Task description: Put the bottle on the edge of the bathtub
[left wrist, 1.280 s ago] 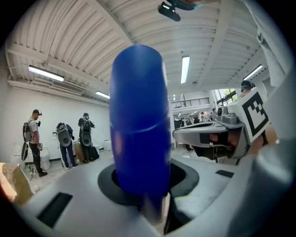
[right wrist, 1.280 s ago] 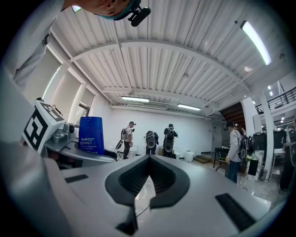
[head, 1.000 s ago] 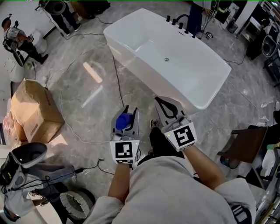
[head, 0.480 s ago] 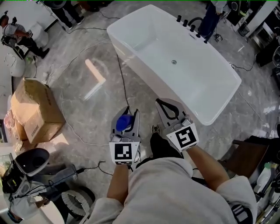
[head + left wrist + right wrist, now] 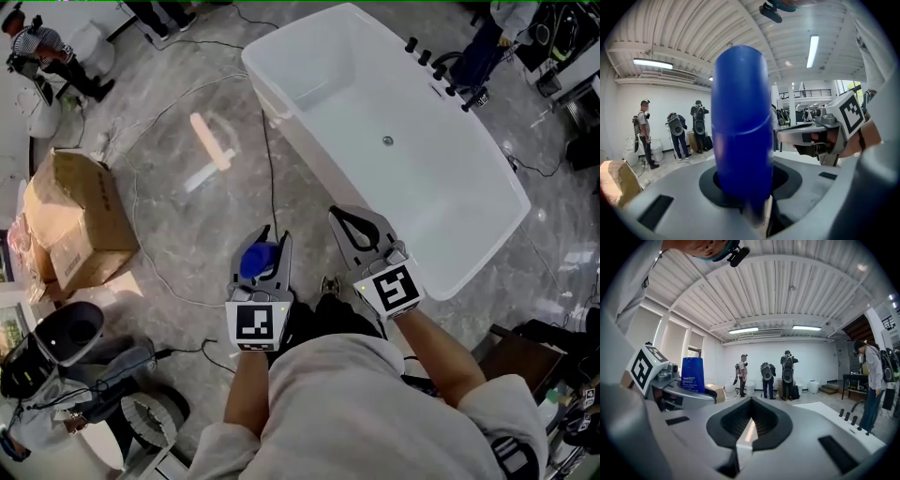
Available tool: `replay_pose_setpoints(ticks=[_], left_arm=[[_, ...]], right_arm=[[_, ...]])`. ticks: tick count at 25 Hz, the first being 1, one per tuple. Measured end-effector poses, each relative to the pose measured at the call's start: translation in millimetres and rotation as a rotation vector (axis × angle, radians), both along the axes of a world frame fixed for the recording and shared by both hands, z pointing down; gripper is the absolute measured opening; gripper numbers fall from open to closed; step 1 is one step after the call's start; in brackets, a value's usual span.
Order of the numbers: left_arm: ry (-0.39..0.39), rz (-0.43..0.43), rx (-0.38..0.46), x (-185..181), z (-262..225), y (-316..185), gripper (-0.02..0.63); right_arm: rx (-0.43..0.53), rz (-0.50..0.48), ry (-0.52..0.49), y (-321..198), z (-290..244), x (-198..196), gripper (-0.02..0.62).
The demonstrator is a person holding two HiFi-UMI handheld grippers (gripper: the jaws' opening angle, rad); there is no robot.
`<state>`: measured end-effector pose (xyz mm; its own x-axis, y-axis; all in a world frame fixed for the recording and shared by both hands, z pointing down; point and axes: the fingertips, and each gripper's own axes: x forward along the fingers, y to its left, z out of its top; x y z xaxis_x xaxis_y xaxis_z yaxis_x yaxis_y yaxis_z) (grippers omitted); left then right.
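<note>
Carried the blue bottle (image 5: 259,260), clamped in the left gripper (image 5: 275,239), nearer the bathtub (image 5: 431,197) at one o'clock, right gripper (image 5: 342,217) clenched on nothing, leaving the rim placement ahead.

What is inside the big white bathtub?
The bathtub looks empty: only a small round drain shows in its white bottom. The bottle is outside, held in the left claw. Nothing covers the bathtub, but its near inside wall is hard to see.
</note>
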<state>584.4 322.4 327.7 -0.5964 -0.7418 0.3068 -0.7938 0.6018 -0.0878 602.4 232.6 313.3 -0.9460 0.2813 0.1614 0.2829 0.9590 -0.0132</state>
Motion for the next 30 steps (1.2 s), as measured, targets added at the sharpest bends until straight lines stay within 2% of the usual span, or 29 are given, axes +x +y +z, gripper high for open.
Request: replay_pose_setpoints(ticks=[3,7,13,16,20,25,30], left_arm=[[0.015,-0.026,-0.008,-12.7,2.0,3.5,0.127],[-0.001,-0.049,-0.022,-37.4,-4.8,1.4,0.127],[0.0,-0.047,-0.039,-83.2,1.4,-5.0,0.127],[-0.009,-0.03,-0.033,-122.0,2.5,-7.2,0.127],[0.02,0.022,-0.015,-172.3,12.7,-6.2,0.127],[0.022,0.095,-0.019,-234.7,11.0,-12.3,0.127],[0.011,0.144,-0.03,-308.3,8.8,-3.2,0.127]], right_arm=[[-0.012,-0.024,0.01,-0.4,2.9,-15.7,0.006],[-0.005,-0.055,-0.007,-5.1,-0.8,-44.1,0.006],[0.014,-0.052,0.005,-7.8,0.3,-85.4,0.006],[0.028,-0.053,0.011,-5.9,2.8,-122.7,0.006],[0.093,-0.029,0.02,-7.6,7.1,-165.6,0.006],[0.1,0.021,0.064,-18.4,11.0,-219.9,0.006],[0.086,0.037,0.087,-7.2,17.6,-287.6,0.006]])
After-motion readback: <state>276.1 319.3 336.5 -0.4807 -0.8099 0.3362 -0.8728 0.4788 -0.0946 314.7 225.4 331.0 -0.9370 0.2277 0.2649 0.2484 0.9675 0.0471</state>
